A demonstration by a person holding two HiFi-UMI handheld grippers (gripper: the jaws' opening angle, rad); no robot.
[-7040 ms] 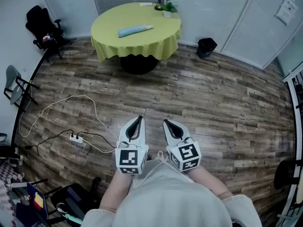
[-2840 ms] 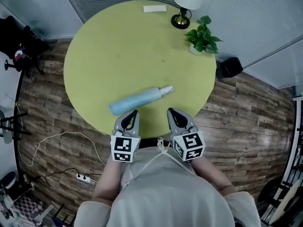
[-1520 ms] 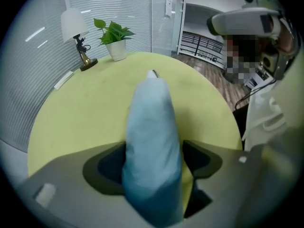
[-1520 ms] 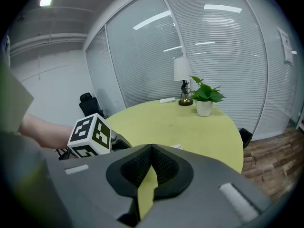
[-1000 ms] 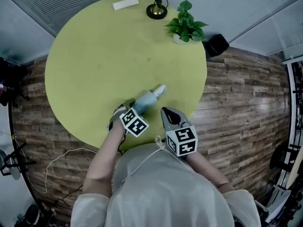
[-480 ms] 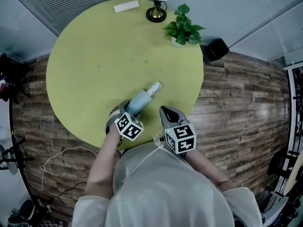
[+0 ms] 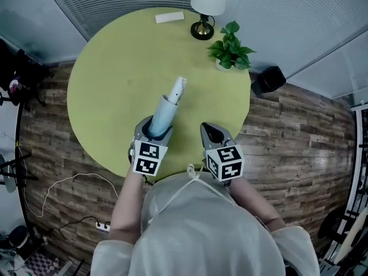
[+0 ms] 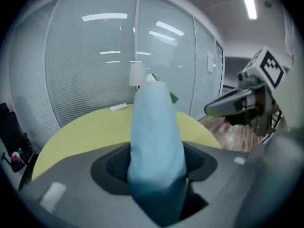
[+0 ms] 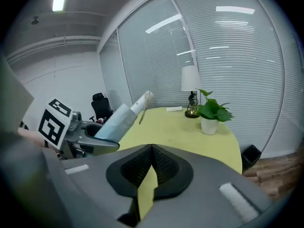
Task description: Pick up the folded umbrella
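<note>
Lifted since half a second earlier, the folded umbrella (image 7: 166,110) hung above the yellow table (image 7: 109,68), its lower end clamped in the left gripper (image 7: 153,130), long axis toward one o'clock. At three o'clock, the right gripper (image 7: 209,130) was clenched, empty.

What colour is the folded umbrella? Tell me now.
Light blue. The folded umbrella shows best in the head view.
</note>
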